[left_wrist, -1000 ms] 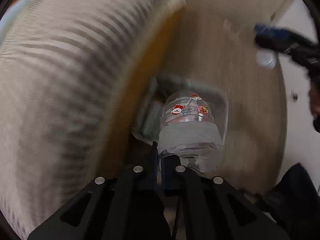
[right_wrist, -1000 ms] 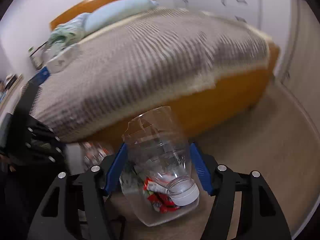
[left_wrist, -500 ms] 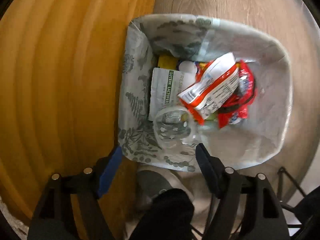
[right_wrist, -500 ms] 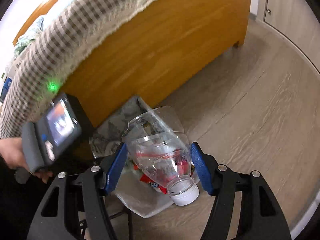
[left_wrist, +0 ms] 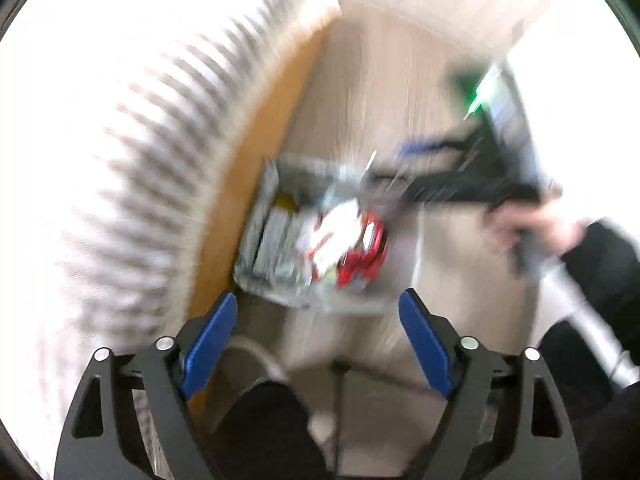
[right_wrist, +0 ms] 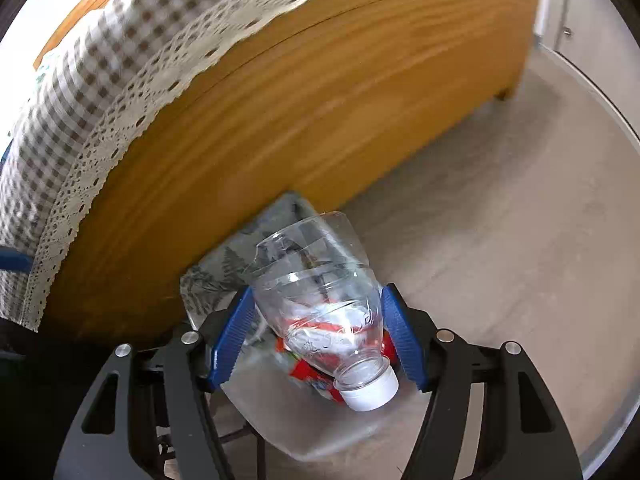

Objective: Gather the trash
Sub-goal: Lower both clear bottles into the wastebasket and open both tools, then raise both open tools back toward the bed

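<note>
The left wrist view is smeared by motion. My left gripper (left_wrist: 317, 296) hangs high above the lined trash bin (left_wrist: 260, 216), its jaws opening with nothing between them. Red and white wrappers (left_wrist: 360, 248) lie in the bin. In the right wrist view my right gripper (right_wrist: 316, 336) is shut on a clear crushed plastic bottle (right_wrist: 320, 300) with a white cap (right_wrist: 370, 392), cap end toward the camera. The bottle hangs just over the bin (right_wrist: 216, 276), whose liner has a leaf pattern. Red wrappers (right_wrist: 312, 372) show through the bottle.
The bin stands on a pale wood floor (right_wrist: 500, 220) against the orange wooden bed frame (right_wrist: 280, 120), under a checked cover with a lace edge (right_wrist: 100, 60). A person's hand (left_wrist: 532, 224) holds the other gripper at the right. A dark foot (left_wrist: 272, 420) is below the left gripper.
My left gripper let a small clear bottle go into the bin, opened wide and pulled back up. My right gripper came down toward the bin with its bottle.
</note>
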`<state>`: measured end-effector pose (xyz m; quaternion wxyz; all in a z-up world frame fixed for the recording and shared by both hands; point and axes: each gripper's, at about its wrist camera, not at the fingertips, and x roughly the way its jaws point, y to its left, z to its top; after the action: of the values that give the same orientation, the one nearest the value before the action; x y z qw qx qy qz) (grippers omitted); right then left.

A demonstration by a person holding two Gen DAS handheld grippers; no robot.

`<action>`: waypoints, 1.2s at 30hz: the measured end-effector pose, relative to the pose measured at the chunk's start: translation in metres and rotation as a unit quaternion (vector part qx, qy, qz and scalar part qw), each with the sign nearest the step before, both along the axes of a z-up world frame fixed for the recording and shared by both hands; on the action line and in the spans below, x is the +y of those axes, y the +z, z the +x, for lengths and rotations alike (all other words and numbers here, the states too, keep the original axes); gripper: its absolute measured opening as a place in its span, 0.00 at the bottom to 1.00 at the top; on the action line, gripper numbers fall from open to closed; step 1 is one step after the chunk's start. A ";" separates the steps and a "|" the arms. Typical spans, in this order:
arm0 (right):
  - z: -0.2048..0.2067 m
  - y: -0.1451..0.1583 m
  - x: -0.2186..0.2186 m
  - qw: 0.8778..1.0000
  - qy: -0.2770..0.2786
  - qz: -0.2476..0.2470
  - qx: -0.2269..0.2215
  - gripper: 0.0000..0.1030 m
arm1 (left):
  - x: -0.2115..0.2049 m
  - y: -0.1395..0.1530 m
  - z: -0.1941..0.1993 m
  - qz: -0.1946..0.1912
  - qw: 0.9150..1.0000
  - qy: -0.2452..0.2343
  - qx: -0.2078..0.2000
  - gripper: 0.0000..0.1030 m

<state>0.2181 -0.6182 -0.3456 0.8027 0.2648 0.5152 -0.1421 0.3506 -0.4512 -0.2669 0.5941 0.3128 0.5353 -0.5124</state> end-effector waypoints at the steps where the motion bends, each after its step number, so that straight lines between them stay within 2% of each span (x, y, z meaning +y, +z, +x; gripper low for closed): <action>1: 0.010 -0.005 0.002 1.000 0.007 0.002 -0.004 0.62 | 0.009 0.017 0.006 -0.026 0.999 0.020 0.000 0.87; 3: 0.027 -0.016 0.006 1.000 0.015 0.013 -0.017 0.63 | 0.023 0.040 0.016 -0.056 0.997 0.049 -0.017 0.87; 4: 0.035 -0.022 0.007 1.000 0.015 0.012 -0.020 0.66 | 0.026 0.044 0.019 -0.059 0.996 0.056 -0.023 0.87; 5: 0.044 -0.030 0.009 1.000 0.017 0.006 -0.013 0.74 | 0.030 0.047 0.022 -0.059 0.995 0.067 -0.032 0.87; 7: 0.057 -0.044 0.011 1.000 0.020 -0.004 0.002 0.75 | 0.035 0.049 0.026 -0.056 0.995 0.078 -0.039 0.87; 9: 0.061 -0.051 0.007 1.000 0.019 0.016 0.000 0.75 | 0.039 0.049 0.026 -0.059 0.994 0.082 -0.036 0.87; 14: 0.051 -0.045 -0.002 1.000 0.000 0.019 0.012 0.75 | 0.039 0.035 0.024 -0.052 0.995 0.085 -0.024 0.87; 18: 0.032 -0.036 -0.003 0.999 -0.004 0.006 0.050 0.75 | 0.033 0.032 0.016 -0.055 0.995 0.081 -0.014 0.87; 21: 0.018 -0.032 -0.004 0.994 -0.007 0.003 0.106 0.75 | 0.028 0.035 0.004 -0.059 0.995 0.083 -0.018 0.87; 25: -0.010 -0.008 -0.003 0.991 -0.013 -0.001 0.132 0.75 | 0.027 0.044 -0.007 -0.066 0.993 0.095 -0.020 0.87; 30: -0.046 0.038 0.013 0.991 -0.004 -0.017 0.132 0.75 | 0.035 0.065 -0.020 -0.086 0.989 0.114 -0.028 0.87; 36: -0.087 0.094 0.034 0.989 0.012 -0.064 0.131 0.75 | 0.058 0.092 -0.056 -0.124 0.987 0.097 -0.040 0.87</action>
<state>0.1308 -0.5839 -0.2513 0.7454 0.1859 0.6086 -0.1988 0.2950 -0.3929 -0.1750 0.6959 0.2036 0.4715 -0.5019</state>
